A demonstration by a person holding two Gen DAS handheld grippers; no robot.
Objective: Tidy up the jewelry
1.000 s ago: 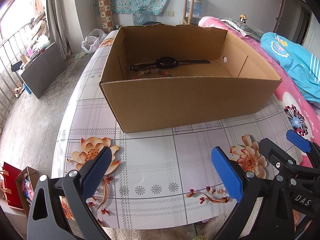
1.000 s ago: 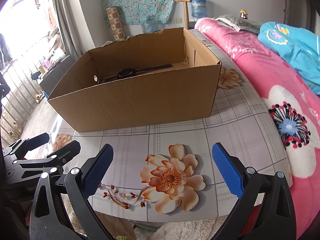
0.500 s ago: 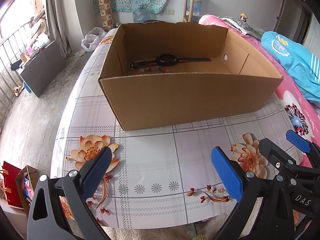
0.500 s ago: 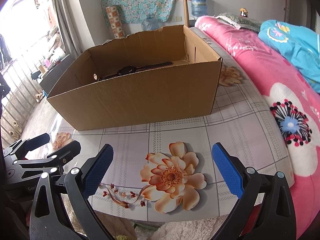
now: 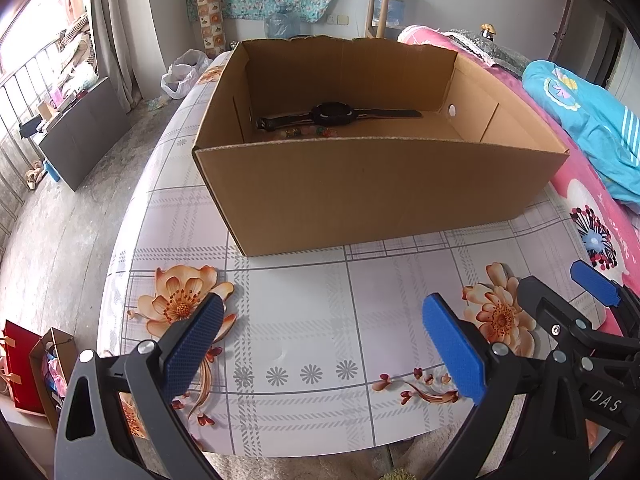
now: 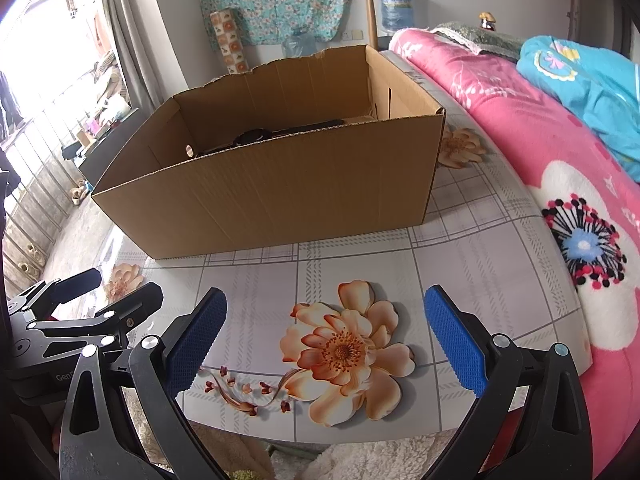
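An open cardboard box (image 5: pixel 372 192) stands on the floral table (image 5: pixel 304 320); it also shows in the right wrist view (image 6: pixel 280 196). Inside lies a black wristwatch (image 5: pixel 332 114), also visible in the right wrist view (image 6: pixel 256 136), with small coloured beads (image 5: pixel 308 133) just in front of it. My left gripper (image 5: pixel 320 344) is open and empty, low over the table's near edge, well short of the box. My right gripper (image 6: pixel 324 340) is open and empty, beside the left one, over a printed orange flower.
A bed with a pink floral quilt (image 6: pixel 560 152) and a blue blanket (image 6: pixel 588 80) runs along the table's right side. The floor drops off at the table's left edge, with paper bags (image 5: pixel 36 364) below. The left gripper shows in the right wrist view (image 6: pixel 76 312).
Both views have shifted slightly: the box sits a little nearer and higher in the frames. Both grippers stay open and empty.
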